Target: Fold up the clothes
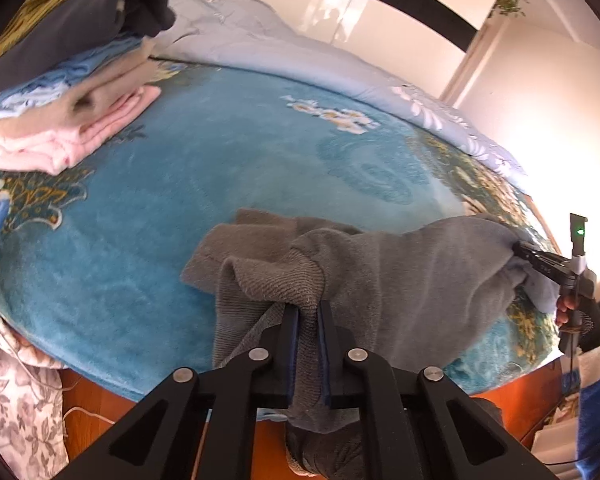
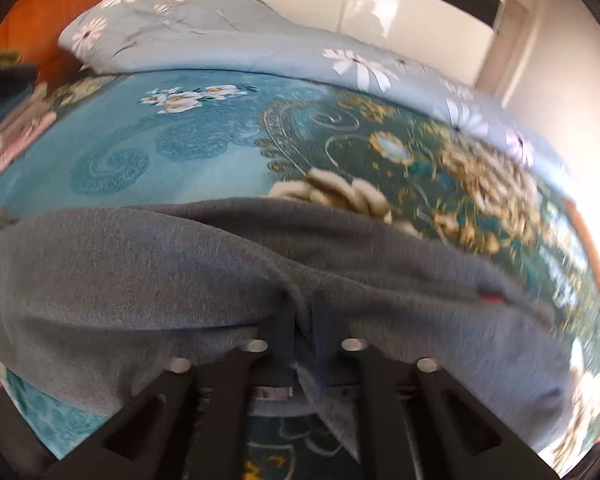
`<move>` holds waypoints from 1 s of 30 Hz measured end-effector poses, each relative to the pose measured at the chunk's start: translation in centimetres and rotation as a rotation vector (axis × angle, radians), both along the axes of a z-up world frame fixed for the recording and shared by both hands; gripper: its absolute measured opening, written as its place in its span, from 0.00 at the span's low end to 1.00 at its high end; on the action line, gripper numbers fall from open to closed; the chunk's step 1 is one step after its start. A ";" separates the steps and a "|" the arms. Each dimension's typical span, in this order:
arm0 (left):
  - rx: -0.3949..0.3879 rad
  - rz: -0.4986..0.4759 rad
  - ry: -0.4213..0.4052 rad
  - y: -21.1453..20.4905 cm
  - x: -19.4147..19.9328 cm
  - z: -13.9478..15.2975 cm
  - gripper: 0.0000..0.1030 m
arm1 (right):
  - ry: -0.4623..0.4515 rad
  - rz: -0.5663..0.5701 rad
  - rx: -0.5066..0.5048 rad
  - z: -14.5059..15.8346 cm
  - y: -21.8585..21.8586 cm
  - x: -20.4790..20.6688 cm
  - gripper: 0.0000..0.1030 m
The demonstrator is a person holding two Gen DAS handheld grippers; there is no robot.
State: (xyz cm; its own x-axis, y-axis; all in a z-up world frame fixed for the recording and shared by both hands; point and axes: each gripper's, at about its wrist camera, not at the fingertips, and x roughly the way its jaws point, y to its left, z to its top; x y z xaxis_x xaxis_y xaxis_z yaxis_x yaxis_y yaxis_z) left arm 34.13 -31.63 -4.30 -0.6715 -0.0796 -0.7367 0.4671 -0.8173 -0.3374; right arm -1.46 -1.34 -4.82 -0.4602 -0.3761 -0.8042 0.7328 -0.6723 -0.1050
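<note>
Grey garment [image 1: 400,276] draped over the bed's [image 1: 180,208] near edge. Left hand-held gripper [image 1: 309,312] pinches its ribbed hem; right hand-held gripper [image 2: 303,312] is clamped on its other end. Only the left view shows the folded stack [image 1: 72,92] at the bed's far-left corner clearly.

Black tongs [image 1: 308,320], blue pads, silver rivets; blue sleeve [image 1: 598,408].

Left tool [image 1: 309,312] and right tool [image 2: 303,312] both clamped tight, angled downward
</note>
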 end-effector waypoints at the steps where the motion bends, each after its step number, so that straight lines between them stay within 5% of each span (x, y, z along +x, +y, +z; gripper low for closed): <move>1: 0.003 -0.009 0.012 0.1 0.1 0.2 0.08 | -0.013 -0.006 -0.020 0.2 0.6 0.3 0.04; 6: 0.029 -0.065 0.063 0.6 0.9 1.2 0.08 | -0.040 -0.053 -0.136 2.2 4.7 2.3 0.02; 15: 0.117 -0.082 0.084 0.1 0.9 0.9 0.13 | -0.084 -0.267 -0.161 0.8 13.4 4.2 0.02; 23: 0.023 0.105 -0.006 -3.4 -0.2 0.3 0.44 | -0.170 -0.370 -0.175 -2.1 16.1 3.9 0.02; 30: 0.132 0.200 -0.072 -6.7 -1.4 -3.3 0.51 | -0.162 -0.421 -0.353 1.2 20.1 4.1 0.03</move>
